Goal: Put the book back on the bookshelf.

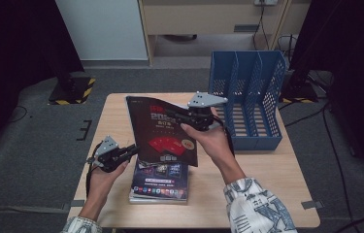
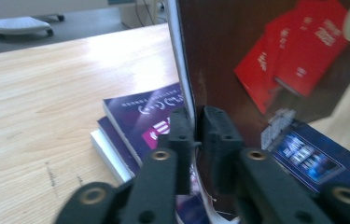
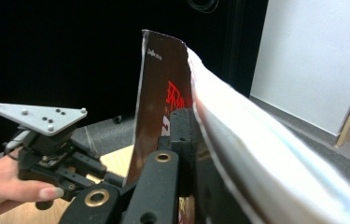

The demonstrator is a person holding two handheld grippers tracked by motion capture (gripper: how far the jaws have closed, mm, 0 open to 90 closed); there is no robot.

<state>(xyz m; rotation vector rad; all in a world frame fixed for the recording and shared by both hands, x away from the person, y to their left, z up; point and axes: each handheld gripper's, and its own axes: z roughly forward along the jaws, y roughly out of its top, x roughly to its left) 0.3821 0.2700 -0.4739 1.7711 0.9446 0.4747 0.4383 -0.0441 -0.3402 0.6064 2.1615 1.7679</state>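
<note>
On the pale wooden worktop [image 1: 267,165], both grippers clamp the dark glossy magazine [image 1: 162,128]: left gripper [image 1: 130,151] near, right gripper [image 1: 185,116] far. Next, likely into the blue plastic file rack [image 1: 252,97].

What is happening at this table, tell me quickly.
A person holds a dark book up off the table, with the left gripper clamped on its lower edge and the right gripper on its upper part. More books lie stacked beneath, and a blue file rack stands to the right.

Left gripper [image 1: 132,150] low and clamped, right gripper [image 1: 178,116] raised, seemingly clamped too, forearms converging
</note>
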